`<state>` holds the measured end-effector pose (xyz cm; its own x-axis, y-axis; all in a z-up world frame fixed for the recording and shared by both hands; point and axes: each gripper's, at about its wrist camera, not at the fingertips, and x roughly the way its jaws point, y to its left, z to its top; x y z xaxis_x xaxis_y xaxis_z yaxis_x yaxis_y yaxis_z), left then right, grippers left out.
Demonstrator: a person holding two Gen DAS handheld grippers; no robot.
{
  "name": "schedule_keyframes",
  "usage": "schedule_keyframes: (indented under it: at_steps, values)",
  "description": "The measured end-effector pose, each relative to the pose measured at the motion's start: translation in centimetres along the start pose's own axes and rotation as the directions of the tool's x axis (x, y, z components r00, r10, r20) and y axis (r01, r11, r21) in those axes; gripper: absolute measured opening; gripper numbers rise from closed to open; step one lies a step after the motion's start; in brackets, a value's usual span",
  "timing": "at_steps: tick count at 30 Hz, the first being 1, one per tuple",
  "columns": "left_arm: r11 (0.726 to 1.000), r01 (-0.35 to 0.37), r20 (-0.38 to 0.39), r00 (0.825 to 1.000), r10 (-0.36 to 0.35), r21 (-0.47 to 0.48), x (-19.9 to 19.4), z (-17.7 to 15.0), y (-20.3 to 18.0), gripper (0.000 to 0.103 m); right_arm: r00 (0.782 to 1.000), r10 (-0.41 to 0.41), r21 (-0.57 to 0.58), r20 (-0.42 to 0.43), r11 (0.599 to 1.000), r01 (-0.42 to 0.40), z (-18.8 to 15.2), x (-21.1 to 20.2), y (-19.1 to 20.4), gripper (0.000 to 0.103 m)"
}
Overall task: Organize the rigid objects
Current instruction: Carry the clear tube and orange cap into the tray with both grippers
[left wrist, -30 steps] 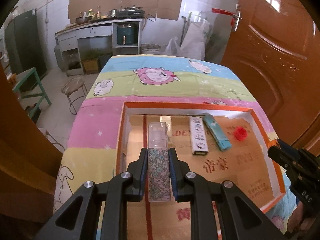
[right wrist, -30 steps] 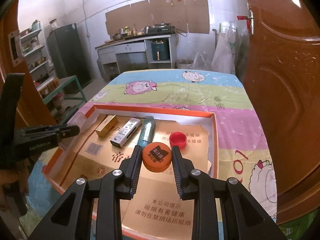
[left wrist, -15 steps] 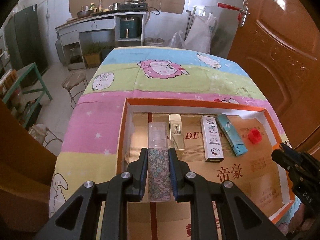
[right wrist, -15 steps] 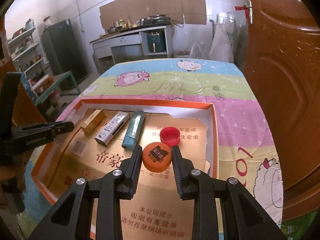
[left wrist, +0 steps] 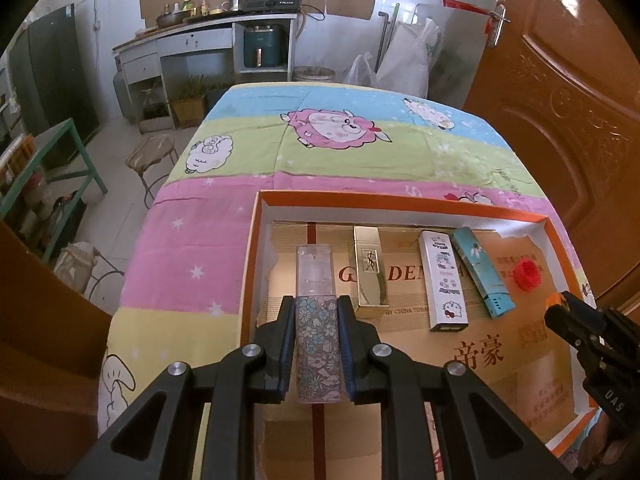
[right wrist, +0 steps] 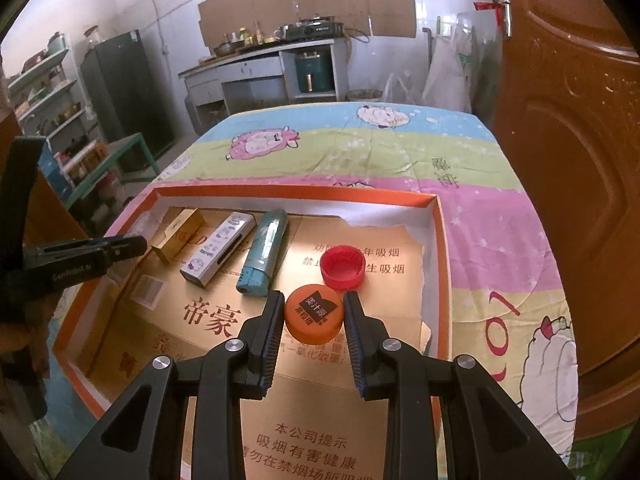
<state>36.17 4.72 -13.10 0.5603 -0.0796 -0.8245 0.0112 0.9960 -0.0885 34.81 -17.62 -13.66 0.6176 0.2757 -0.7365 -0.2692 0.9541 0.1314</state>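
only the left view shows the bottle [left wrist: 317, 340], clamped in the left claw [left wrist: 317, 322]; right claw [right wrist: 313, 316] clamps the orange cap [right wrist: 313, 314] just short of the red cap [right wrist: 343, 267]

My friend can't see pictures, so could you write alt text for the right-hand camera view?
Black tongs grip an orange bottle cap above an orange-rimmed tray on a sheep-print cloth. In the tray lie a red cap and three small boxes in a row.

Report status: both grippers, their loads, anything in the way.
Left gripper shut on floral tube. Right gripper shut on orange cap. Both over the tray. Gold box beside tube, red cap just ahead.
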Motion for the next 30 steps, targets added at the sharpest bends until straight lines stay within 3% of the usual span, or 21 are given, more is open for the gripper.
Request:
schedule_keyframes:
  at_steps: [30]
  values:
    - [1.000, -0.004, -0.041, 0.999, 0.004, 0.005, 1.7, -0.1, -0.1, 0.021, 0.997, -0.045, -0.039, -0.065, 0.998, 0.043, -0.3, 2.2, 0.7, 0.031]
